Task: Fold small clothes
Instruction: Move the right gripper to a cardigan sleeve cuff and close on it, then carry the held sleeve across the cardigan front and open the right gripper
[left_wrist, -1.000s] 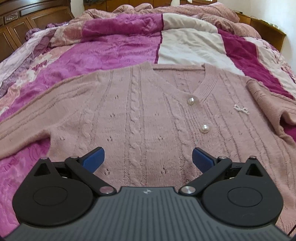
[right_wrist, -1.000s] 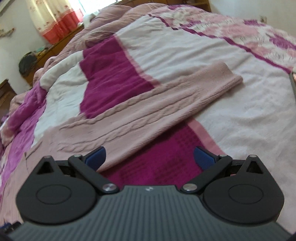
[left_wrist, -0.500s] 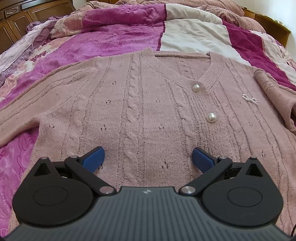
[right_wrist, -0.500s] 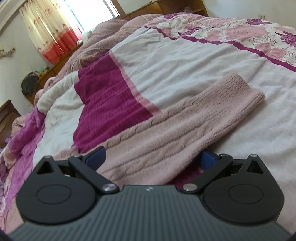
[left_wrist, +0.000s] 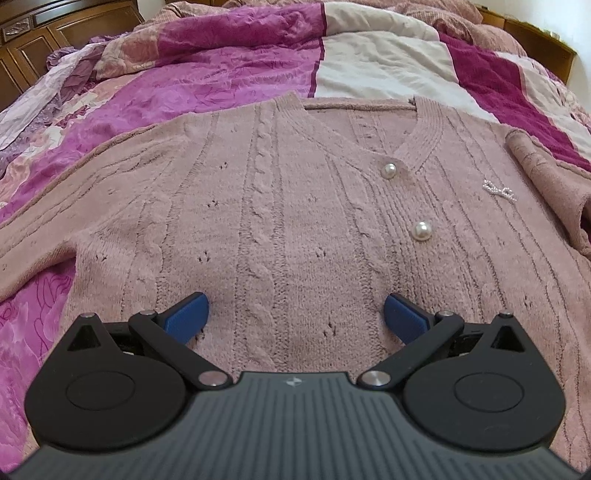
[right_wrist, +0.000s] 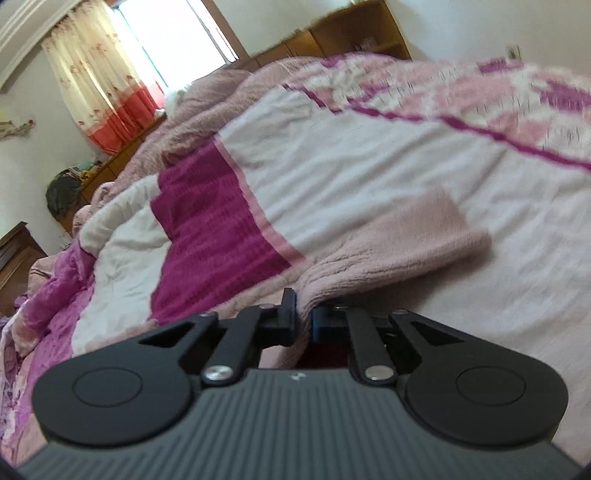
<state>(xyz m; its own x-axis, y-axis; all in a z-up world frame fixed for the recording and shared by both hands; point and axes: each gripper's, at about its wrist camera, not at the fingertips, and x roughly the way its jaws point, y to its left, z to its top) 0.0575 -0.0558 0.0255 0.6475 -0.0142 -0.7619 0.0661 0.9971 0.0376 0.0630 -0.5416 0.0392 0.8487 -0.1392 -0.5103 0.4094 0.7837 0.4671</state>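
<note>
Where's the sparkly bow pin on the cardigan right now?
In the left wrist view, the bow pin sits on the cardigan at the right, beside the two pearl buttons.

cardigan (left_wrist: 280, 206): 1 | pearl buttons (left_wrist: 422, 231): 2 | tools (left_wrist: 295, 317): 2

A bed (left_wrist: 229, 85) fills both views, covered by a patchwork quilt (right_wrist: 369, 166) of magenta, white and pink panels. Wooden cabinets (left_wrist: 55, 33) stand past its far left edge. A cream and red curtain (right_wrist: 96, 88) hangs beside a bright window (right_wrist: 177, 40).
</note>
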